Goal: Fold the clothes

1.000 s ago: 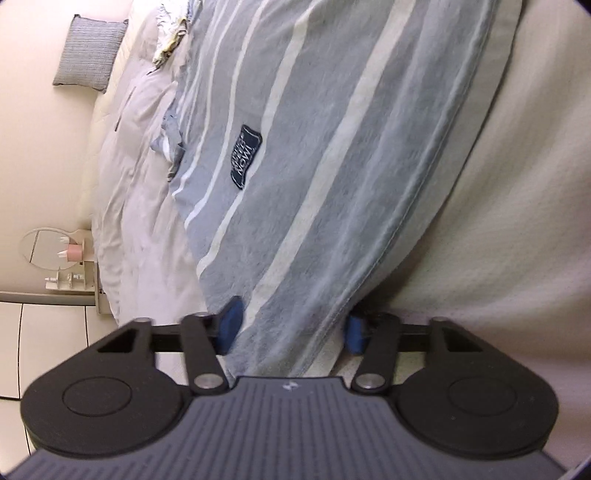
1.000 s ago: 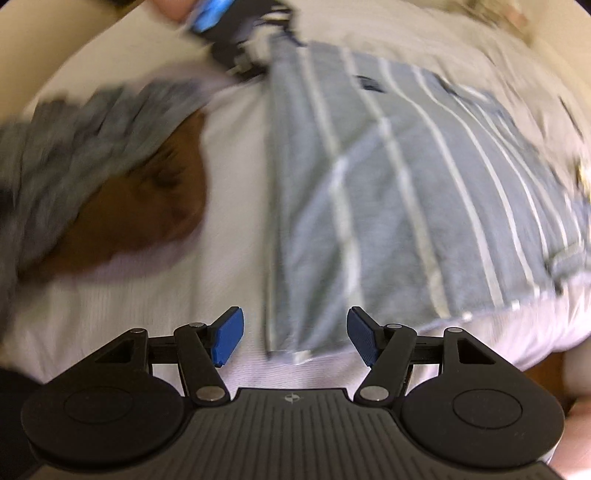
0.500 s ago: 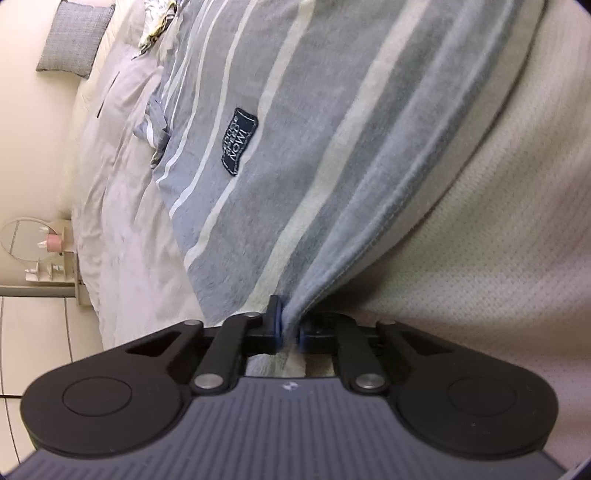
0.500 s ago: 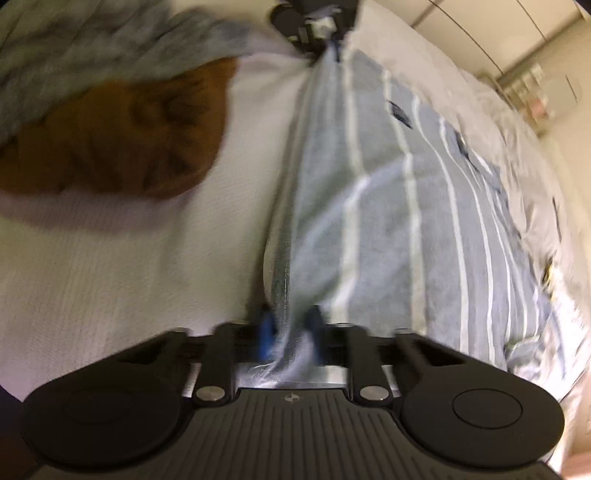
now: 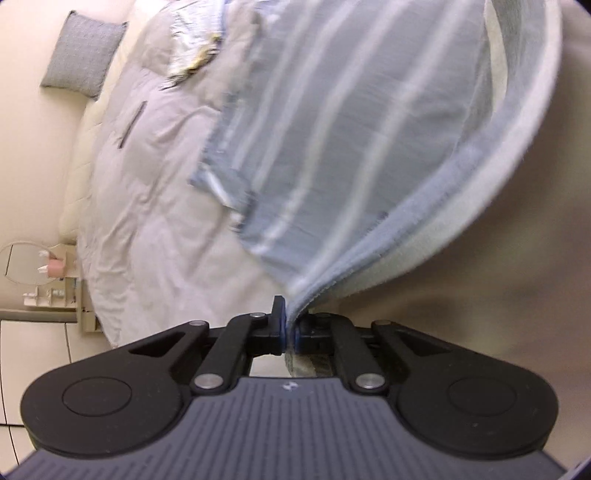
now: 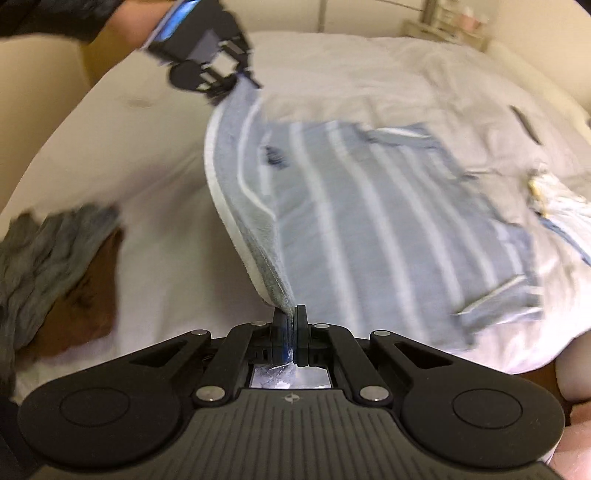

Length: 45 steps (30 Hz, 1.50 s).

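Left gripper (image 5: 289, 325) pressed together on one corner of the striped garment (image 5: 354, 140), with the blue-grey cloth coming straight out from between the closed jaws. Right gripper (image 6: 291, 328) pinching another corner of the same striped garment (image 6: 369, 221), jaws shut tight on the hem. In the right wrist view, left gripper (image 6: 236, 79) seen far at the top, held by a hand (image 6: 142, 18) in a dark sleeve, with the near edge of the garment stretched in a curve between the two tongs. Near edge raised off the bed (image 6: 388, 74); far part of the garment spread over the pale bedcover, with white stripes running along it and a small dark label (image 6: 275, 157) near the lifted edge. Folded sleeve or flap at the far side, details blurred. To the left in the right wrist view, a grey crumpled cloth (image 6: 40, 251) lying over something brown (image 6: 88, 291), apart from the striped garment. Another small crumpled item (image 6: 546, 192) with yellow spots beside the far edge of the garment, too blurred to name. In the left wrist view, a grey pillow (image 5: 83, 53) near the head of the bed (image 5: 155, 221), and a small shelf (image 5: 55, 291) with bottles beside a round mirror (image 5: 22, 264).
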Motion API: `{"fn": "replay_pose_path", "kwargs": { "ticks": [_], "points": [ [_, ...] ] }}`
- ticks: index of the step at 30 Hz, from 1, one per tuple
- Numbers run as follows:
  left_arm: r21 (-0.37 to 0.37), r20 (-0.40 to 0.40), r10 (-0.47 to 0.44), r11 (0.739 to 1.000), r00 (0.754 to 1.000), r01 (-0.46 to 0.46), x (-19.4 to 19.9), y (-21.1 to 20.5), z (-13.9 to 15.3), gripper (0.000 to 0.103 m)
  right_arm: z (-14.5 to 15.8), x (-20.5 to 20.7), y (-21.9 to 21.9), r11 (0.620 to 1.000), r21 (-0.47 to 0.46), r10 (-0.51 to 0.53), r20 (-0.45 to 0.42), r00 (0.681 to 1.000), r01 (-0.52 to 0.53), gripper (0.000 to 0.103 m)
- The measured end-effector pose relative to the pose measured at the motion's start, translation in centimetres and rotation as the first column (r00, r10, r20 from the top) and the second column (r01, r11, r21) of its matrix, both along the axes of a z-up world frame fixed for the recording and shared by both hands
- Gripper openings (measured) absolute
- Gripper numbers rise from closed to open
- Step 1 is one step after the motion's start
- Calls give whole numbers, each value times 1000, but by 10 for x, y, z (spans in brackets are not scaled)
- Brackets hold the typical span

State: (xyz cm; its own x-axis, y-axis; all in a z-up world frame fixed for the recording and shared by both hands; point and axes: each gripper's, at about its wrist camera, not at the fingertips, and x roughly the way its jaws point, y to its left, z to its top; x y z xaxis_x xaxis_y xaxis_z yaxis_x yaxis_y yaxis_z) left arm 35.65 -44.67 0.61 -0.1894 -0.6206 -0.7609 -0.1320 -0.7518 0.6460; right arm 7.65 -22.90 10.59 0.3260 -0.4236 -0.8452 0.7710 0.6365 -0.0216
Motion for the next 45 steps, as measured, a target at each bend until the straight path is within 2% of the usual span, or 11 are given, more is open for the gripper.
{"fn": "replay_pose_path", "kwargs": {
  "ticks": [7,12,16,23,25,27,29,31,33,36,45],
  "points": [
    [35,19,37,999,999,-37,-78,-72,31,3,18,-92,-91,995,44,-95,108,990,91,0],
    [90,40,65,994,997,-68,-142,-133,33,3,-12,-163,-169,983,138,-144,179,973,120,0],
    [157,98,50,986,994,-65,-188,-184,9,3,-47,-216,-222,954,254,-218,220,951,160,0],
    [259,157,54,961,986,-93,-251,-257,-66,4,-115,-259,-295,909,365,-288,201,936,202,1],
    [256,140,105,957,985,-138,-261,-270,-79,10,-128,-268,-304,897,376,-320,191,928,232,1],
    [255,121,159,949,980,-185,-270,-283,-91,26,-136,-277,-306,879,386,-369,176,913,281,4],
    [267,92,236,930,967,-252,-268,-293,-91,28,-141,-288,-305,855,395,-423,158,892,336,13],
    [287,59,303,907,951,-307,-261,-300,-86,29,-142,-296,-301,837,401,-458,143,877,372,30],
    [302,26,355,888,934,-346,-249,-303,-77,35,-141,-302,-296,829,402,-477,144,867,389,31],
    [311,-11,420,864,908,-396,-227,-305,-65,37,-133,-306,-288,827,388,-494,158,855,406,32],
    [374,-113,605,761,788,-530,-188,-334,-41,37,-132,-291,-271,824,386,-503,158,850,415,43]
  ]
}}
